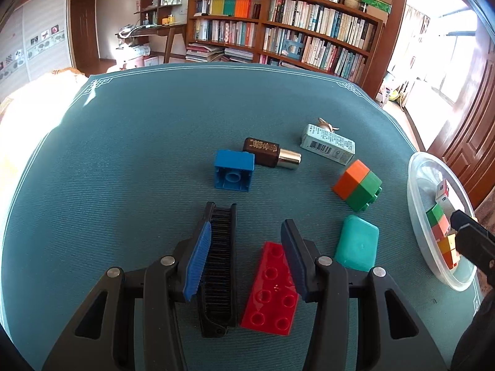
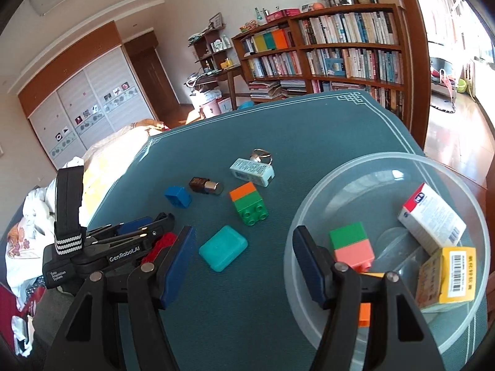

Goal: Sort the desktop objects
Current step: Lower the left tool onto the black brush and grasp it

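Clearly "GenRobot.AI" printed on left claw (image 2: 161, 232), open over red brick (image 1: 272, 290), right claw (image 2: 244, 266) open, empty.

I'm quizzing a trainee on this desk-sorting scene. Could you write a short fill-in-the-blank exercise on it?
1. The flat red brick lies beside a black ____.
2. The clear bowl holds a white box and a ____ box.
3. On the loose two-colour block, green joins ____.
4. The blue brick lies next to a brown ____.

Missing words: comb; yellow; orange; bottle
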